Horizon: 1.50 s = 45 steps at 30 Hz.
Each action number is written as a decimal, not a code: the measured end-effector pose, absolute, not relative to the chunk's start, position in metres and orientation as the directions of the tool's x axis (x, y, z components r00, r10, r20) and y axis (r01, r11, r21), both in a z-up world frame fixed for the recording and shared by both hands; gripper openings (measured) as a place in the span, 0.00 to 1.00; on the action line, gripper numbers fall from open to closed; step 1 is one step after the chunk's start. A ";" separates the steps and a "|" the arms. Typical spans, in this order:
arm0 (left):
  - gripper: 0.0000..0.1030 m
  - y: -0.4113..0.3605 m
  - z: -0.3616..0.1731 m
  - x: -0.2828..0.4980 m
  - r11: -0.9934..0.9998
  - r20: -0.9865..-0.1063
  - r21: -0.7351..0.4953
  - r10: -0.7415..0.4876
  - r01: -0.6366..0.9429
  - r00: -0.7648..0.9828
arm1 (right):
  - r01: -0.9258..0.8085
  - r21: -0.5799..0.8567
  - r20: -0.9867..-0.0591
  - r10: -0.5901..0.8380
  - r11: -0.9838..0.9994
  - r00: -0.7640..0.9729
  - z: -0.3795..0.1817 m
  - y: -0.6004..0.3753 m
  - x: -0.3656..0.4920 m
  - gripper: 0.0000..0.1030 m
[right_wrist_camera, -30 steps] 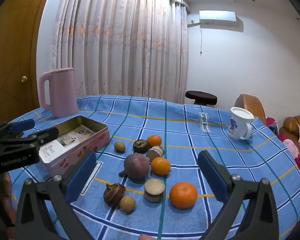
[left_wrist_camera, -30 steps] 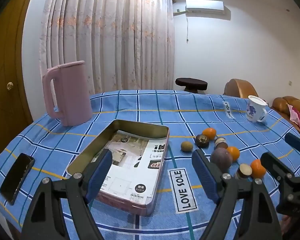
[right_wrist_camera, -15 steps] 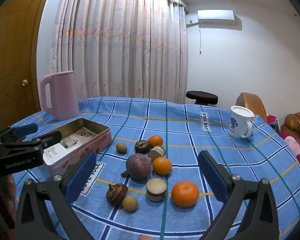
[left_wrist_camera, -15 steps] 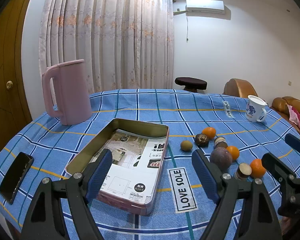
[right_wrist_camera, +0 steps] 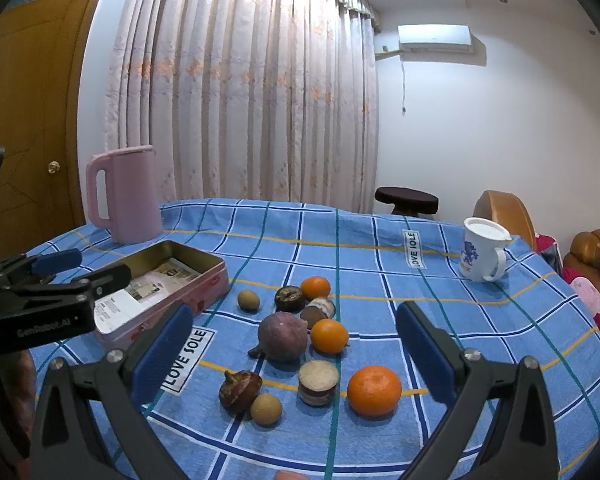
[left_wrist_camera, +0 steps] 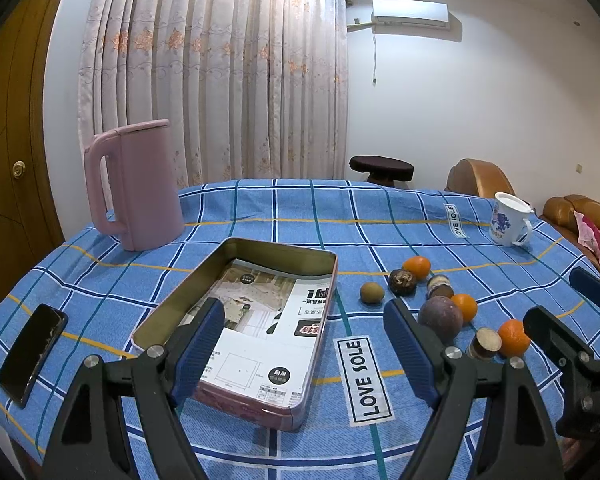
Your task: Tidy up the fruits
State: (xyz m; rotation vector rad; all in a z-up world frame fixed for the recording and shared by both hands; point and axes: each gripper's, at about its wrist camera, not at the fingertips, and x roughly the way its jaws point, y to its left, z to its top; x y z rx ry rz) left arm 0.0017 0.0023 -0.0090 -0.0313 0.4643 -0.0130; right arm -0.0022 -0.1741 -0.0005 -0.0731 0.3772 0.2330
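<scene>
Several fruits lie loose on the blue checked tablecloth: a large purple fruit (right_wrist_camera: pixel 283 337), three oranges, the nearest (right_wrist_camera: pixel 374 390), brown mangosteen-like fruits (right_wrist_camera: pixel 240 390), small tan round ones (right_wrist_camera: pixel 266 409) and cut halves (right_wrist_camera: pixel 318 382). An open pink tin box (left_wrist_camera: pixel 236 320) with printed paper inside lies left of them. My left gripper (left_wrist_camera: pixel 304 344) is open and empty, hovering over the box's near right corner. My right gripper (right_wrist_camera: pixel 294 354) is open and empty, above the fruit cluster. The fruits also show in the left wrist view (left_wrist_camera: pixel 440 318).
A pink jug (left_wrist_camera: pixel 136 186) stands at the back left. A white mug (right_wrist_camera: pixel 482 250) stands at the back right. A black phone (left_wrist_camera: pixel 32 354) lies near the left table edge. Sofa and stool stand beyond the table.
Both grippers have risen and drawn back slightly; the table sits a little lower in both views. Nothing was grasped or moved.
</scene>
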 end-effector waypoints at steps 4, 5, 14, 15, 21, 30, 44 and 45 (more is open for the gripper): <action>0.80 0.002 -0.009 0.002 0.999 -0.447 -0.033 -0.020 0.006 0.894 | -0.243 -0.025 -0.375 0.217 0.970 0.901 -0.002 -0.174 -0.002 1.00; 0.80 0.002 -0.009 0.002 0.999 -0.448 -0.034 -0.020 0.005 0.894 | -0.245 -0.022 -0.377 0.219 0.969 0.900 -0.002 -0.175 -0.002 1.00; 0.80 0.001 -0.009 0.001 0.999 -0.450 -0.033 -0.019 0.004 0.893 | -0.245 -0.021 -0.377 0.219 0.969 0.900 -0.004 -0.174 -0.002 1.00; 0.80 0.001 -0.009 0.001 0.999 -0.450 -0.033 -0.018 0.004 0.893 | -0.245 -0.022 -0.376 0.219 0.969 0.900 -0.004 -0.174 -0.002 1.00; 0.80 0.001 -0.010 0.000 0.999 -0.451 -0.033 -0.017 0.003 0.893 | -0.246 -0.024 -0.378 0.219 0.969 0.899 -0.005 -0.173 -0.003 1.00; 0.80 0.002 -0.012 -0.002 0.999 -0.455 -0.037 -0.022 0.006 0.890 | -0.245 -0.029 -0.383 0.216 0.969 0.898 -0.008 -0.172 -0.005 1.00; 0.80 -0.045 -0.040 0.010 0.979 -0.532 -0.075 -0.202 0.191 0.822 | -0.134 -0.015 -0.481 0.110 0.991 0.870 -0.050 -0.222 -0.005 0.91; 0.80 -0.053 -0.043 0.011 0.975 -0.541 -0.071 -0.216 0.212 0.813 | -0.129 -0.012 -0.486 0.107 0.992 0.867 -0.052 -0.225 -0.005 0.90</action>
